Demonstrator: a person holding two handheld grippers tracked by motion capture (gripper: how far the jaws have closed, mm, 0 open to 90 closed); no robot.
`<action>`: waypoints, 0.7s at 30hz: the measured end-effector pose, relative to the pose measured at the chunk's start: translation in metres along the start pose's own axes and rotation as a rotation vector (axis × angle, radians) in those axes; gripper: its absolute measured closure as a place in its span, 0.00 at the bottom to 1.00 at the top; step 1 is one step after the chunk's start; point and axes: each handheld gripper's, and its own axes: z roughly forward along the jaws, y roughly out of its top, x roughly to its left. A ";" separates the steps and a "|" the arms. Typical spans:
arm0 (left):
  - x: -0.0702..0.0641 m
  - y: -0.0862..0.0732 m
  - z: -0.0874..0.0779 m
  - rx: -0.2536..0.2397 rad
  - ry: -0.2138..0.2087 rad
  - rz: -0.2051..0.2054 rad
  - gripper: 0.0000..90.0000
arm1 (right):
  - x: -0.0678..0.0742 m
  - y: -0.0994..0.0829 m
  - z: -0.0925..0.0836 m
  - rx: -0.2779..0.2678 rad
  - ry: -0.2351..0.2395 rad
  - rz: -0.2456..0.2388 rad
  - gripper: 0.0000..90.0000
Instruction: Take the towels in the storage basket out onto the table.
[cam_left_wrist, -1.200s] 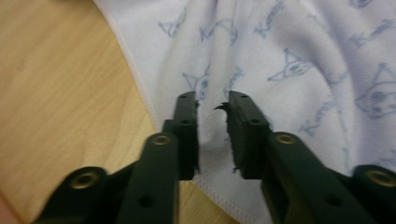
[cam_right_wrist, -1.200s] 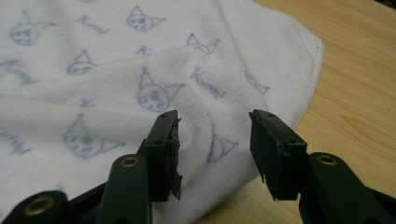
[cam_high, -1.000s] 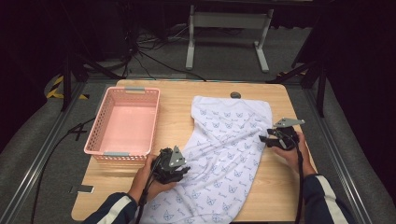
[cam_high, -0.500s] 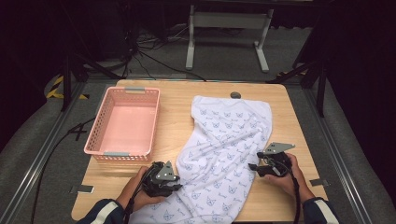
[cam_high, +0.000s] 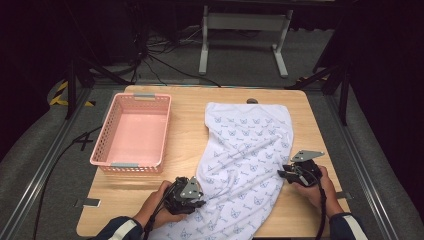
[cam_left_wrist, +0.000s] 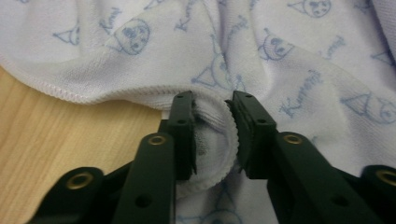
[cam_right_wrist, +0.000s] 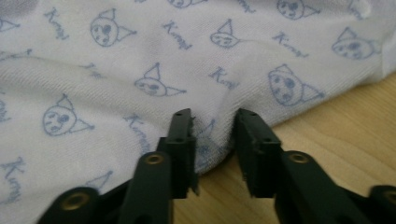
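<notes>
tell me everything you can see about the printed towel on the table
The white terry-looking towel with pale blue cat-face prints and script lettering lies rumpled and spread on the light wooden table, right of the pink plastic basket, its near end reaching the table's front edge. Its edges have a stitched hem. The left claw has a fold of the hem bunched between its closing jaws; the right claw has been closing on the opposite edge.

A pink basket (cam_high: 132, 132) sits on the wooden table (cam_high: 185, 135), left half. Beyond the table's far edge stands a grey metal frame (cam_high: 243, 37) among cables (cam_high: 165, 55).
</notes>
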 end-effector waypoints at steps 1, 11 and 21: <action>0.001 0.001 -0.001 0.010 -0.002 -0.006 0.86 | -0.001 0.001 0.001 -0.001 -0.011 -0.010 0.92; 0.024 0.019 -0.001 -0.026 0.149 -0.062 0.92 | -0.046 0.016 0.009 -0.017 -0.189 0.005 0.95; 0.023 0.001 -0.006 0.058 0.208 -0.088 0.92 | -0.008 -0.002 -0.012 -0.068 -0.021 0.066 0.49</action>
